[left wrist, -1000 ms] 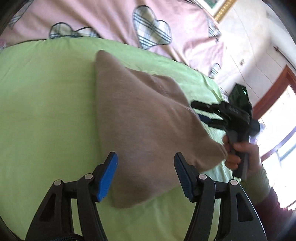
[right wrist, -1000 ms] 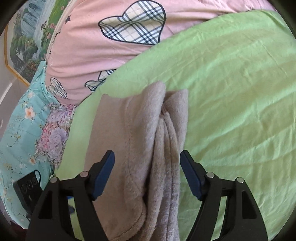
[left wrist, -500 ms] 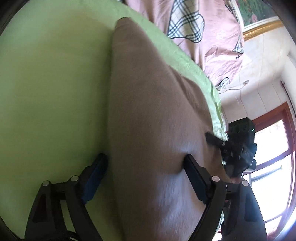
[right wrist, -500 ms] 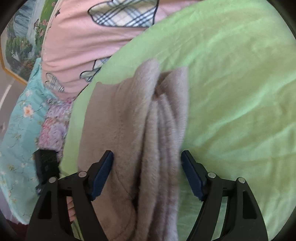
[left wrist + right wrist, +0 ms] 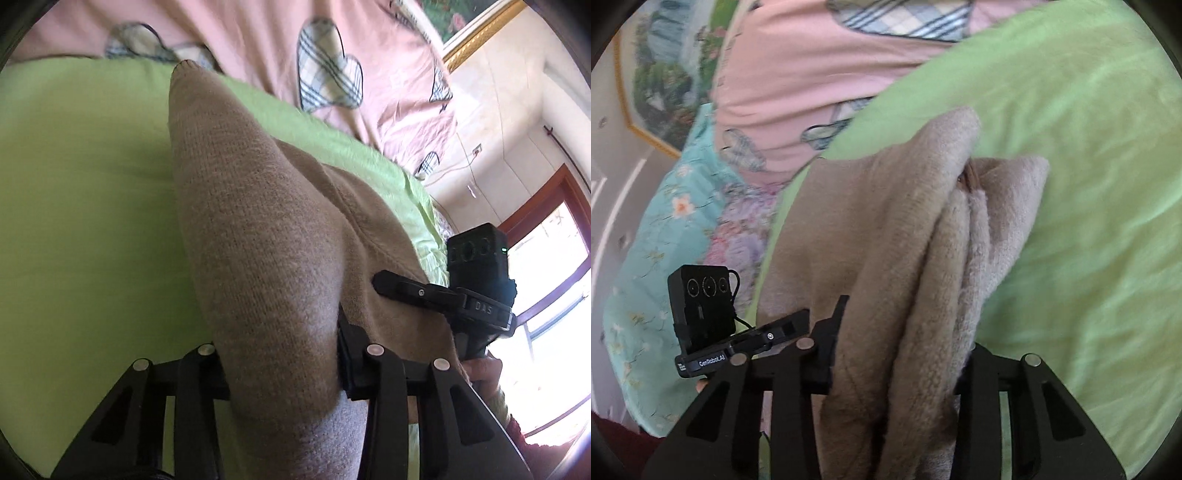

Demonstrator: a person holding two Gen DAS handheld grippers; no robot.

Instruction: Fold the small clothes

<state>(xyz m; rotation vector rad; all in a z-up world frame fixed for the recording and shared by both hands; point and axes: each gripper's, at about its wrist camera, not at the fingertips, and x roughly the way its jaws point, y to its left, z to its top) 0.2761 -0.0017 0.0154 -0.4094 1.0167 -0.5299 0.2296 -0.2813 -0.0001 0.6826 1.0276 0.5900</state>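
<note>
A beige knitted garment (image 5: 255, 236) lies folded on a green bed sheet (image 5: 81, 192). My left gripper (image 5: 280, 369) is shut on its near edge, and the cloth bulges up between the jaws and hides the pads. My right gripper (image 5: 897, 369) is shut on the bunched layers of the same garment (image 5: 886, 229) at its other end. The right gripper also shows at the right of the left wrist view (image 5: 436, 295), pressed into the cloth. The left gripper's body shows at the left of the right wrist view (image 5: 738, 343).
A pink quilt with plaid hearts (image 5: 332, 74) lies beyond the garment. A turquoise floral cover (image 5: 665, 236) lies at the bed's side. A window with a red-brown frame (image 5: 546, 258) and a framed picture (image 5: 661, 74) are on the walls.
Both grippers have closed on the garment, which was loose between open jaws before. The cloth is now gathered and raised in both grips.
</note>
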